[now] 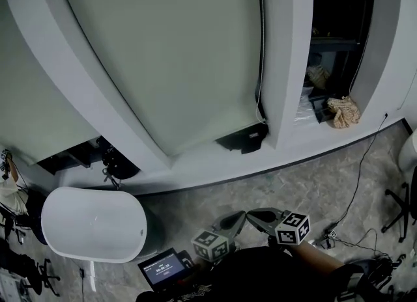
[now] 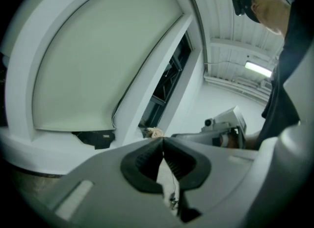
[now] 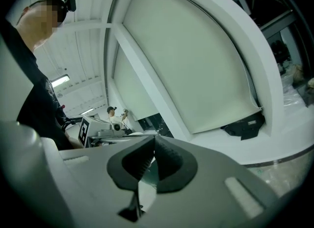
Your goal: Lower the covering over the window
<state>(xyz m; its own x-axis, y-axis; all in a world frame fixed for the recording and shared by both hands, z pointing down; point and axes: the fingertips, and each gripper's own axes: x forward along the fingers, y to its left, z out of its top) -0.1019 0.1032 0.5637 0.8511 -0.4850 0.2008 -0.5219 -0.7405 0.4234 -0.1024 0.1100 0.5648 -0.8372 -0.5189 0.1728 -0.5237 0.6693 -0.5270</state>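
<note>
Head view: pale blind point(image 1: 176, 53) covers middle window, bottom edge just above sill point(image 1: 208, 164). Cord point(image 1: 260, 34) hangs along blind's right edge. Left claw point(image 1: 240, 216) and right claw point(image 1: 255, 215) side by side well below blind, over floor point(image 1: 293, 183). Both claws clamped shut, holding nothing.

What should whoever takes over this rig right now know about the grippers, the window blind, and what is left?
Left gripper: shut, empty.
Right gripper: shut, empty. Both are held low near the person's body, away from the window.
Blind: drawn down almost to the sill, with a dark gap under its bottom right edge.
Cord: hangs along the blind's right side, not held.
Left to do: probably take the cord and close that gap.
</note>
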